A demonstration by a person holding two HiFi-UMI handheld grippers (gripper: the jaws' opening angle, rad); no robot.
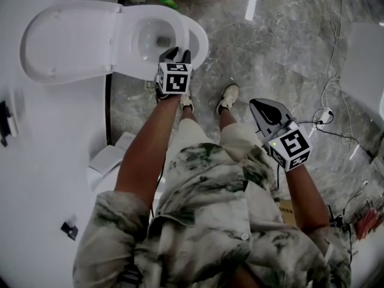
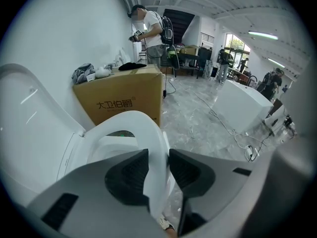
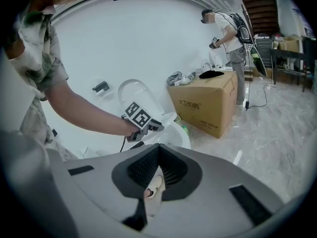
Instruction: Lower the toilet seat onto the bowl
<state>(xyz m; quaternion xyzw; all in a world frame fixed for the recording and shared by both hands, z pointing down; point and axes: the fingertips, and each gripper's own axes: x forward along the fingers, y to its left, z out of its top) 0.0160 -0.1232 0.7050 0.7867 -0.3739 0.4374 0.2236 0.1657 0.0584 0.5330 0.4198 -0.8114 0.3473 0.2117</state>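
The white toilet sits against the wall with its lid (image 1: 66, 41) standing open behind the bowl (image 1: 153, 38). Its seat (image 1: 198, 41) is tilted up off the bowl. My left gripper (image 1: 174, 54) is at the seat's front rim. In the left gripper view the gripper (image 2: 158, 170) has both pads against the seat rim (image 2: 143, 128), which runs up between them; the lid (image 2: 29, 128) rises at the left. My right gripper (image 1: 255, 104) hangs off to the right above the floor, away from the toilet. It (image 3: 157, 150) is shut with nothing held.
A cardboard box (image 2: 121, 98) with cloths on top stands against the wall beyond the toilet, and a person (image 2: 151, 29) stands behind it. Cables (image 1: 333, 101) trail over the marble floor at the right. My feet (image 1: 228, 98) are just in front of the bowl.
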